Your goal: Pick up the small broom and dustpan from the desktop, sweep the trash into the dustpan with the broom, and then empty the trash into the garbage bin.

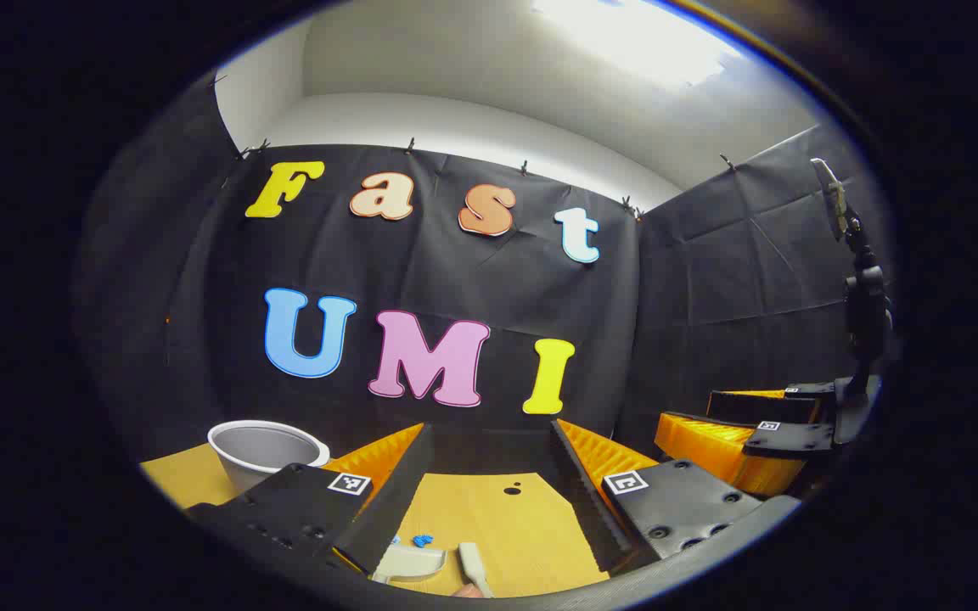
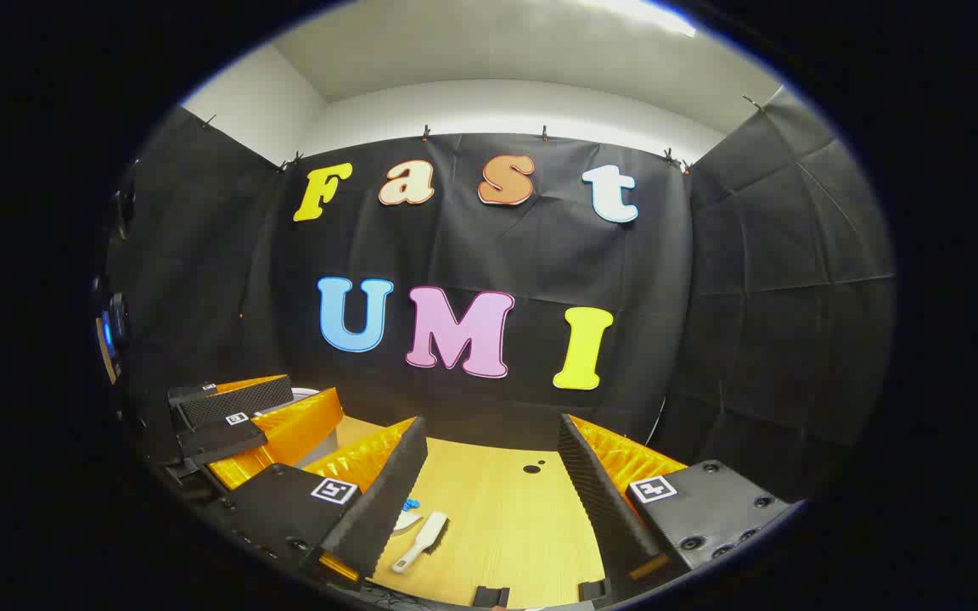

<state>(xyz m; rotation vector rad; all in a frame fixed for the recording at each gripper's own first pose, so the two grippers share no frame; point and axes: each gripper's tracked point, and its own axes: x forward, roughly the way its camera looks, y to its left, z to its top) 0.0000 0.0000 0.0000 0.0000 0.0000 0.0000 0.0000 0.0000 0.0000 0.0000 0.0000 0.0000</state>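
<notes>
Broom (image 2: pixel 421 540): lies on desk (image 2: pixel 506 518), long axis toward the wall, below and left of right gripper (image 2: pixel 493 475). Dustpan (image 1: pixel 408 562), probably, beside it under left gripper (image 1: pixel 489 475). Both grippers wide, empty

On the desk (image 2: pixel 497 518) lie one small broom (image 2: pixel 421 540), one dustpan (image 1: pixel 408 563) and one cluster of blue trash scraps (image 1: pixel 423 540) (too small to count singly). One garbage bin (image 1: pixel 264 450) stands there. Two hand-held grippers show: the left hand-held gripper (image 1: pixel 489 475) and the right hand-held gripper (image 2: pixel 493 475).
</notes>
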